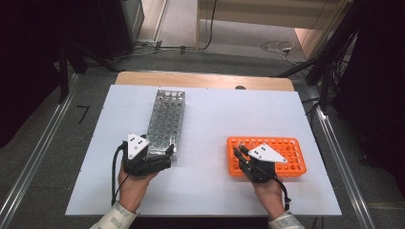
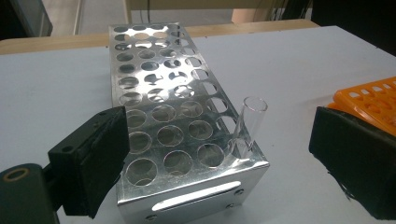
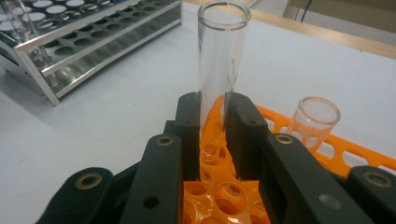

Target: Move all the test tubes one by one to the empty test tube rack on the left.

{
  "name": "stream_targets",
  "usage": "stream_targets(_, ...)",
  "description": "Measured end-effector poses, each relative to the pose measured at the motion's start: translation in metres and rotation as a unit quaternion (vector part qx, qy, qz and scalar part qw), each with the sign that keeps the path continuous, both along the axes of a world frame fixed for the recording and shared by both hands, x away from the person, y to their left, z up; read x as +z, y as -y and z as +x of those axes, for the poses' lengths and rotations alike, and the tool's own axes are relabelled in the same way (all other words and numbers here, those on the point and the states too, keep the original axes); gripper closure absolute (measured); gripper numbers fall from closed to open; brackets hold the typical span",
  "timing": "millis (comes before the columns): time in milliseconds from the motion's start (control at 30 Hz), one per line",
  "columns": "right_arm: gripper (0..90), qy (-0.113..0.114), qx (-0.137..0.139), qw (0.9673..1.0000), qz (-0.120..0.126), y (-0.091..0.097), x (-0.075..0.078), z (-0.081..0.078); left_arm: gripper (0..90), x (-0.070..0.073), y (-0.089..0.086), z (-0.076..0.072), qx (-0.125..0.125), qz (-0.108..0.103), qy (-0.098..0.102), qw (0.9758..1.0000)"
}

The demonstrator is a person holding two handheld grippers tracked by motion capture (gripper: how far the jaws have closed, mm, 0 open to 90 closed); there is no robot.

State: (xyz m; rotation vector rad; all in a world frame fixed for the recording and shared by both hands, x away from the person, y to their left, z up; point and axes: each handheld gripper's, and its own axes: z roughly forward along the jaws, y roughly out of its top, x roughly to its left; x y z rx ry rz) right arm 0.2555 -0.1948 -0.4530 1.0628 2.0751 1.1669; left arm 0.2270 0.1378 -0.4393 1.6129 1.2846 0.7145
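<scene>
High view: left gripper [image 1: 157, 151] sits at the near end of the metal rack [image 1: 167, 117], right gripper [image 1: 243, 157] over the orange rack [image 1: 286, 148] near the table's [image 1: 215, 191] right edge.

Left gripper view: jaws wide apart, holding nothing; one tube [image 2: 250, 123] stands in the metal rack's near corner.

Right gripper view: jaws clamped on a clear tube [image 3: 222, 56] standing upright over the orange rack, another tube [image 3: 313, 121] just beside.

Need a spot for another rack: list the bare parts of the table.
Bare: the strip between the metal rack and the orange rack, the far right behind the orange rack, and the left edge. Crowded: the near edge, with the left gripper and right gripper.
</scene>
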Motion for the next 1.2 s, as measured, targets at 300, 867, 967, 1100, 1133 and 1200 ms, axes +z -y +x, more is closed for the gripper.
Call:
stream_targets(300,73.2,0.004,0.022,0.9996,0.016,-0.002,0.014,-0.012,5.2,0.001,0.002,-0.001,-0.002,0.001,0.002,1.0)
stream_targets(867,73.2,-0.015,0.072,0.9972,0.014,-0.022,0.011,-0.022,5.4,0.003,0.01,-0.006,-0.018,0.006,0.005,0.9998)
stream_targets(967,73.2,-0.02,0.079,0.9966,0.012,-0.027,0.009,-0.022,5.9,0.003,0.013,-0.007,-0.022,0.005,0.005,0.9997)
stream_targets(1100,73.2,-0.026,0.091,0.9955,0.011,-0.032,0.005,-0.021,5.9,0.005,0.018,-0.01,-0.033,0.003,0.007,0.9994)
stream_targets(1133,73.2,-0.028,0.093,0.9952,0.01,-0.033,0.004,-0.022,5.9,0.005,0.02,-0.011,-0.038,0.001,0.007,0.9993)
stream_targets(1200,73.2,-0.03,0.098,0.9948,0.007,-0.037,0.003,-0.022,6.0,0.006,0.023,-0.014,-0.047,-0.001,0.008,0.9989)
